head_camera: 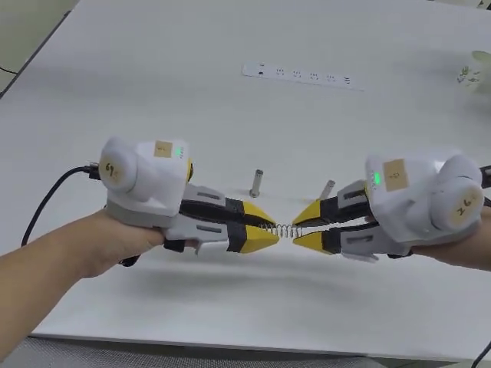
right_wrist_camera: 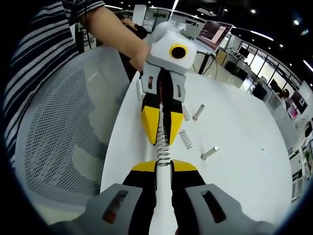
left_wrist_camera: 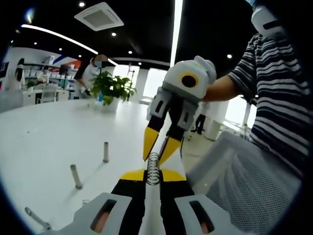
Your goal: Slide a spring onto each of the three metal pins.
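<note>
Nearest us, the left gripper (head_camera: 265,228) and the right gripper (head_camera: 301,228) point tip to tip above the table (head_camera: 153,92), and the spring (head_camera: 284,229) bridges the gap between their fingertips. The left fingers are all but closed, pinching 1 end of the coil. The right fingers stand a little wider, yet also seem to clamp the other end.

We judge this a re-grip or hand-over of 1 spring, with none threaded yet: no pin we can see wears a coil.

Just beyond the fingertips stands an upright pin (head_camera: 257,182), and past the right fingers a 2nd pin (head_camera: 327,188), whose lean we cannot settle. Near the pins lie 2 loose springs (right_wrist_camera: 186,139).

Next, 1 gripper should let go so that an end of the coil is free. The other should then bring that open end down over the upright pin, axis in line.

Far beyond the fingers lies a power strip (head_camera: 303,75).
</note>
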A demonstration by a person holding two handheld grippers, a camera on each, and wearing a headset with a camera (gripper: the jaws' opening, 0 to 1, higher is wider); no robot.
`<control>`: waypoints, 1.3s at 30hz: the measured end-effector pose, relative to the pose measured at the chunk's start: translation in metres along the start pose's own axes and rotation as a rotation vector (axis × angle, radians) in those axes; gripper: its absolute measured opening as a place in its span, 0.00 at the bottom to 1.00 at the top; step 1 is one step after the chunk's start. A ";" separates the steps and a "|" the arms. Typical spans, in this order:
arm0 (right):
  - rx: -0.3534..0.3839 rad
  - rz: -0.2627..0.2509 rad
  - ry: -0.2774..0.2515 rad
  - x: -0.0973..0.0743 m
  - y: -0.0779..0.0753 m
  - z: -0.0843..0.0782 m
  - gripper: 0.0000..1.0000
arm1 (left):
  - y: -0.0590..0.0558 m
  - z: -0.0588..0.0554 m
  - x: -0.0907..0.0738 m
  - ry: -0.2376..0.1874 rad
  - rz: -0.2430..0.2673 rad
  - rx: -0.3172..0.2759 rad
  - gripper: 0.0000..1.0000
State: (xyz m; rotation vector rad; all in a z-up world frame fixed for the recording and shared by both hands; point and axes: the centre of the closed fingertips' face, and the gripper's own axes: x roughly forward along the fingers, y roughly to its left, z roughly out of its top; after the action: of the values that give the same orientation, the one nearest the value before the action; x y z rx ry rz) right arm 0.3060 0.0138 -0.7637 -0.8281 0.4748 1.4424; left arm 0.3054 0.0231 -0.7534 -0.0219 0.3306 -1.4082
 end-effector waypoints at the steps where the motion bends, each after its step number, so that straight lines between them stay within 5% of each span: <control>1: -0.004 0.000 -0.004 -0.001 -0.001 0.002 0.07 | 0.000 -0.001 -0.001 0.003 0.001 0.003 0.02; 24: -0.062 0.050 -0.063 -0.003 -0.006 0.048 0.08 | 0.000 -0.008 -0.002 0.041 0.018 0.034 0.02; 39: -0.064 0.015 -0.118 0.005 -0.008 0.065 0.07 | -0.001 -0.005 -0.004 0.037 0.020 0.038 0.02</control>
State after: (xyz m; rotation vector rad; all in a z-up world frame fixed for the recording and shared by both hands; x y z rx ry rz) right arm 0.3021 0.0656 -0.7231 -0.7867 0.3475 1.5174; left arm 0.3033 0.0274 -0.7569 0.0385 0.3340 -1.3959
